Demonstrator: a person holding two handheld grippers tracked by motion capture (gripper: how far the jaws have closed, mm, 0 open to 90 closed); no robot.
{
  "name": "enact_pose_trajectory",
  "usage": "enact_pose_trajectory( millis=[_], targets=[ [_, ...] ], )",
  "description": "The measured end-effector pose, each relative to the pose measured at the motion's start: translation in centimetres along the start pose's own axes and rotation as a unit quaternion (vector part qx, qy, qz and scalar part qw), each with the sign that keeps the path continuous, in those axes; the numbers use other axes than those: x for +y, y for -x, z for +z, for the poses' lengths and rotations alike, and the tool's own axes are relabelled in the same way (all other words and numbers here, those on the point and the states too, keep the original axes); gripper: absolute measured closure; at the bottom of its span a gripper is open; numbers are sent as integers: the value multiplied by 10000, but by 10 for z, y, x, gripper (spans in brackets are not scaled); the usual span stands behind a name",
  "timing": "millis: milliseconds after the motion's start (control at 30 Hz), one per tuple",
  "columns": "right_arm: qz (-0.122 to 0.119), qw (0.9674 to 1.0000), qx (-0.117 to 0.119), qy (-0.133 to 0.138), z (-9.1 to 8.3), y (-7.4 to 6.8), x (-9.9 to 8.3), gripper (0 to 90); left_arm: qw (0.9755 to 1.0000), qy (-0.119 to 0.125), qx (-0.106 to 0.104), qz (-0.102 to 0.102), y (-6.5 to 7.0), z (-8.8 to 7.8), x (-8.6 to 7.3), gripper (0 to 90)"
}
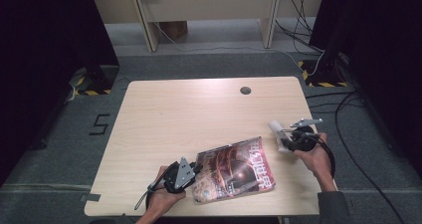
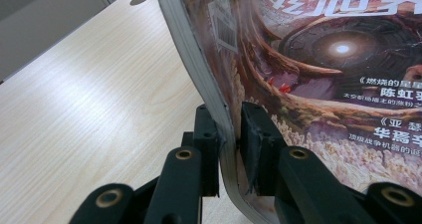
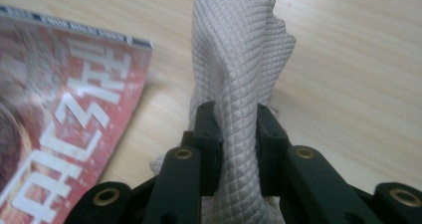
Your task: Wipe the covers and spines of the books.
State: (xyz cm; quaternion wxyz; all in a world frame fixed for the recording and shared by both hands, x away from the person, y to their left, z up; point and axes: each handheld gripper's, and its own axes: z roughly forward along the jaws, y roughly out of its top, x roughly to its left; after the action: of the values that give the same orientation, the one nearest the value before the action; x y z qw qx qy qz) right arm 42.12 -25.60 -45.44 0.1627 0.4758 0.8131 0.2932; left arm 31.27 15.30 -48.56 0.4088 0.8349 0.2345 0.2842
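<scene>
The magazine is pinned at its edge by the left gripper; the cloth, clamped in the right gripper, should be drawn flat across the cover.

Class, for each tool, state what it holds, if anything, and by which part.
The left tool is shut on the magazine, clamping its edge near a corner. The right tool is shut on the white cloth, gripping a bunched fold of it.

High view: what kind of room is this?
Probably a lab or recording room: a bare wooden table on grey carpet, cables trailing over the floor, hazard-striped tape, and dark curtains at both sides.
</scene>
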Motion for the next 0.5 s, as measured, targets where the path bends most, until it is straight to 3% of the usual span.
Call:
enact_pose_trajectory(
  millis=[367,500],
  targets=[
    [67,9989,-162,-436,4,6,-30,755,10000,12,6,-9,0,0,0,778],
    [99,9984,-143,-535,8,7,-34,691,10000,16,3,-7,0,0,0,779]
  ],
)
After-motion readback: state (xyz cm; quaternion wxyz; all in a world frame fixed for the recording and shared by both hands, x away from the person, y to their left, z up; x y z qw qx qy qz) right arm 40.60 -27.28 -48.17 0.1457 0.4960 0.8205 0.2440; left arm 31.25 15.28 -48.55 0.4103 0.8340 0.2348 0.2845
